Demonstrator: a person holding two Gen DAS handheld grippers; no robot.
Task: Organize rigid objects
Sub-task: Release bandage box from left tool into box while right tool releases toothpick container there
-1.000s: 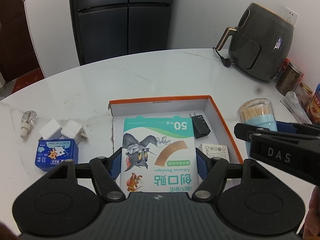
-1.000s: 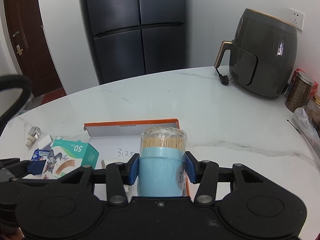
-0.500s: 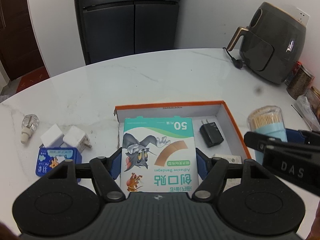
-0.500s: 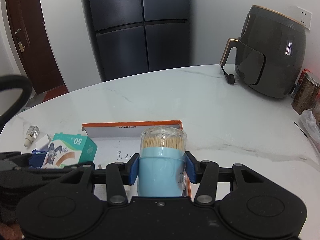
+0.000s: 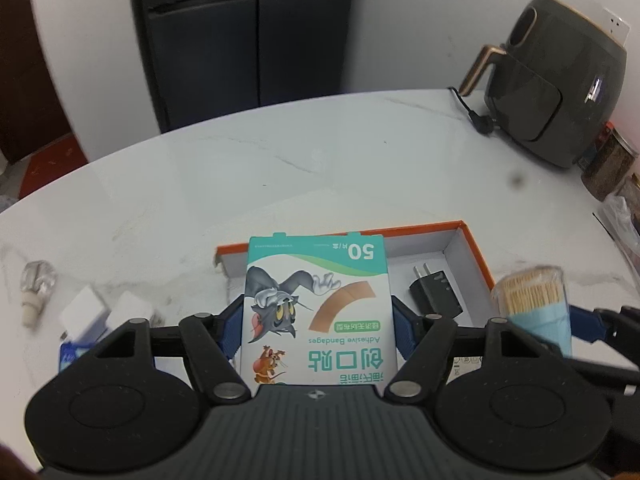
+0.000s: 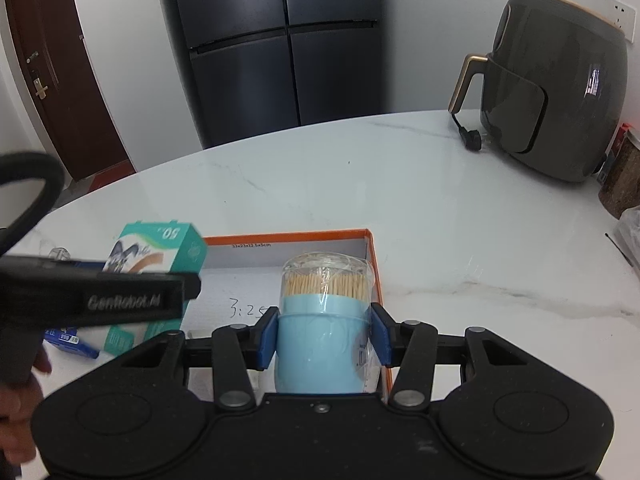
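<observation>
Clamped flat in the left gripper (image 5: pixel 316 320), bandage box (image 5: pixel 316 312) over the orange-rimmed tray's (image 5: pixel 474 254) left half, long axis pointing away; toothpick jar (image 6: pixel 324 320) upright, pinched by the right gripper (image 6: pixel 324 338), above its right edge.

Table: a white marble-look tabletop (image 6: pixel 400 184) with grey veins and a curved far edge is filling the foreground.
Fridge: a dark multi-door refrigerator (image 6: pixel 280 52) is standing against the white wall (image 6: pixel 432 32) behind the table.
Door: a brown wooden door (image 6: pixel 52 72) is showing at the left.
Appliance: a dark air fryer (image 6: pixel 560 88) is sitting at the right, beneath a wall socket (image 6: pixel 622 14).
</observation>
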